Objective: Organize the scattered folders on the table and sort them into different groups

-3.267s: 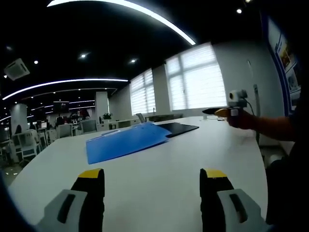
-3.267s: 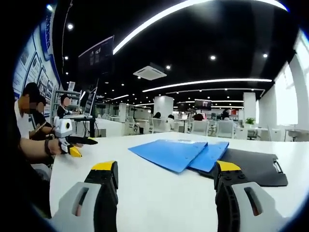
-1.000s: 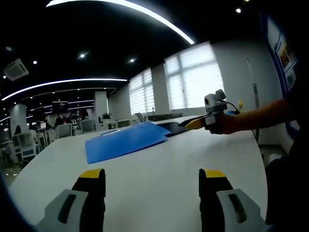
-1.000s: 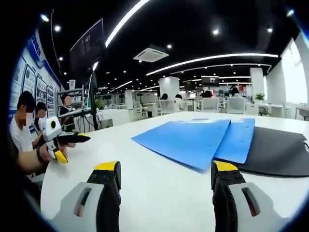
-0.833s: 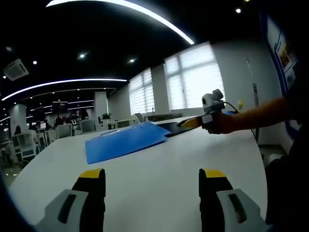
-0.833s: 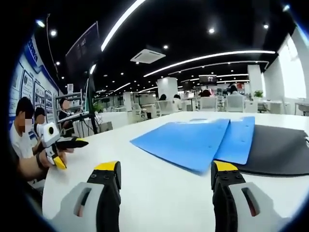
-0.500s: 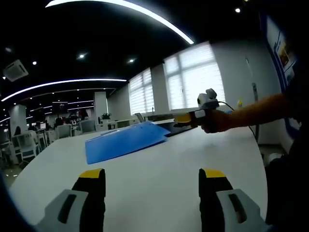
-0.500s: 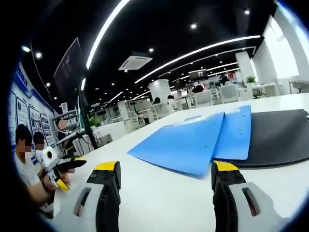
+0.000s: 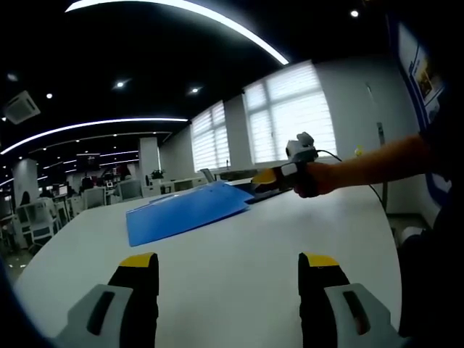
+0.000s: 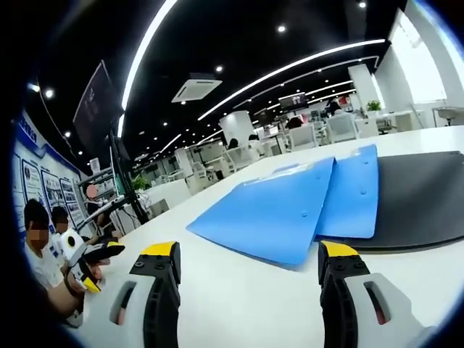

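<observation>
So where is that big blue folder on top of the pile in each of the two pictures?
Left gripper view: the blue folder lies left of centre on the white table, beyond the open jaws.
Right gripper view: it sits in the middle, overlapping a second blue folder.
Shared landmark: the black folder under them, a dark sliver in the left gripper view.

Bright blinded windows (image 9: 290, 116) at one o'clock in the left gripper view, curved ceiling light strips (image 9: 181, 11) at twelve. Ceiling air-conditioner (image 10: 196, 88) at eleven in the right gripper view, office chairs (image 10: 341, 128) at two, seated people (image 10: 40, 239) at nine.
</observation>
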`<state>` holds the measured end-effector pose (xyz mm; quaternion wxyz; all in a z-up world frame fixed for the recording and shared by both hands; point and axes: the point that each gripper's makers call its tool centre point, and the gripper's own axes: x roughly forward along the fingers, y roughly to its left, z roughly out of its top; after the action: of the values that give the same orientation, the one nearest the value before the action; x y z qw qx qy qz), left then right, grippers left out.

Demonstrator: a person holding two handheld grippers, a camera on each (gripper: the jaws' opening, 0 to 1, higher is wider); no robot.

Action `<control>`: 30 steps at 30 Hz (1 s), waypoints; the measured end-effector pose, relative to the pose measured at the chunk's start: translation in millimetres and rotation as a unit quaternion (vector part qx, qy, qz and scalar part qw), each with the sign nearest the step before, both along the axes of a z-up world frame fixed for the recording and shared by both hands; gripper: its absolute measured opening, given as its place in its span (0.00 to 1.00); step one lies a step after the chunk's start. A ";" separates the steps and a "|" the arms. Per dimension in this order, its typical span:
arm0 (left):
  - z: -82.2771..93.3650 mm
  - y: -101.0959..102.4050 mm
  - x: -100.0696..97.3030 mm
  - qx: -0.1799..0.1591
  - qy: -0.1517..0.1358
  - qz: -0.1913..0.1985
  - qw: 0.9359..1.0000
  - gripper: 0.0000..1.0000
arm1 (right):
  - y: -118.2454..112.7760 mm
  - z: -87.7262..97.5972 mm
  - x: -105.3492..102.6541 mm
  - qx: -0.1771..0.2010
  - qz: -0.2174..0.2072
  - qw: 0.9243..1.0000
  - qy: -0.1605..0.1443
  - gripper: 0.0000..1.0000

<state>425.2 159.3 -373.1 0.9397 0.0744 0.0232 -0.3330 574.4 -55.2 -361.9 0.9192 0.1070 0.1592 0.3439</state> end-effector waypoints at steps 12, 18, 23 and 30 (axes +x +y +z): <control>-0.4 -0.8 0.4 0.001 0.000 -0.004 1.000 0.80 | 7.5 -3.3 8.6 0.027 0.009 0.999 0.035 0.76; -1.1 -1.6 0.1 0.002 0.001 -0.007 1.000 0.80 | 4.4 -1.9 13.6 0.019 0.006 0.999 0.033 0.76; -1.9 -1.9 0.0 0.005 0.002 -0.009 1.000 0.79 | 3.6 -1.7 15.1 0.043 0.009 0.998 0.048 0.76; -2.4 -1.5 0.3 0.006 0.003 -0.008 1.000 0.79 | 8.3 0.0 12.5 0.076 0.018 0.994 0.077 0.81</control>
<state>425.5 157.8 -375.6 0.9363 0.0795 0.0271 -0.3410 586.8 -46.9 -361.9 0.8874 0.1997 0.2044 0.3619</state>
